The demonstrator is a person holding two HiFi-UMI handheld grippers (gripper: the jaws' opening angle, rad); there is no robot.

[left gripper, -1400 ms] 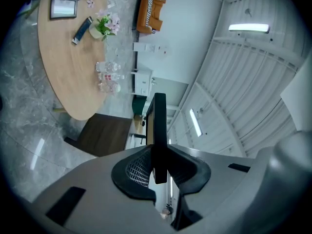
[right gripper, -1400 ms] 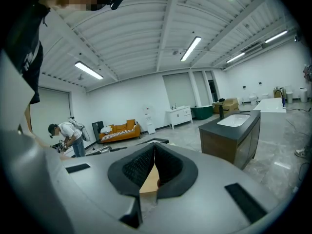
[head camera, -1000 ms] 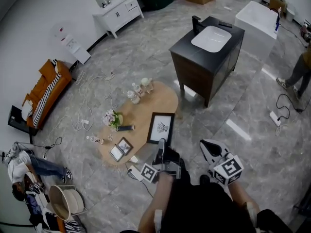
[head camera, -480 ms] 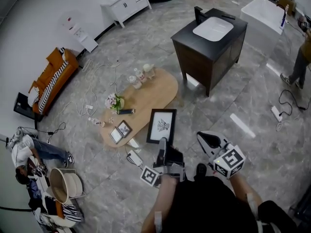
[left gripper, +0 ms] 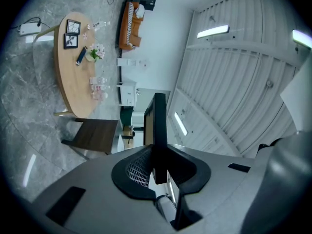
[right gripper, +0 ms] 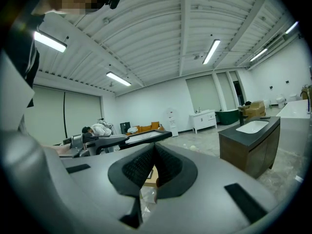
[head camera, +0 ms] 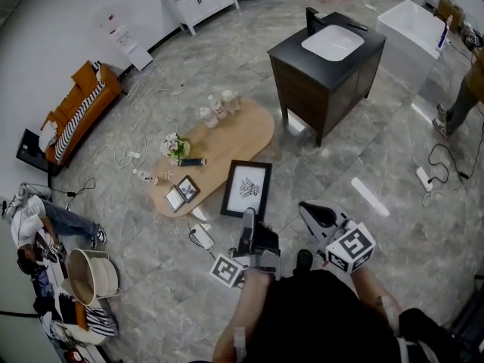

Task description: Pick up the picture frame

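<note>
Grey marble floor (head camera: 363, 150), oval wooden tabletop (head camera: 227, 146) ahead. Picture frame (head camera: 246, 190) is off tabletop, in air. Left gripper (head camera: 248, 216) jaws pinch its near edge. Right gripper (head camera: 311, 215) jaws pressed together, empty. We advise firm pinch, slow lift, so frame does not swing.

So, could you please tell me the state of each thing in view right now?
Picture frame: held clear of the table, gripped by one edge.
Left gripper: shut on the picture frame.
Right gripper: shut, empty.
Small frames: lying flat on the table.
Bottles: upright.
</note>
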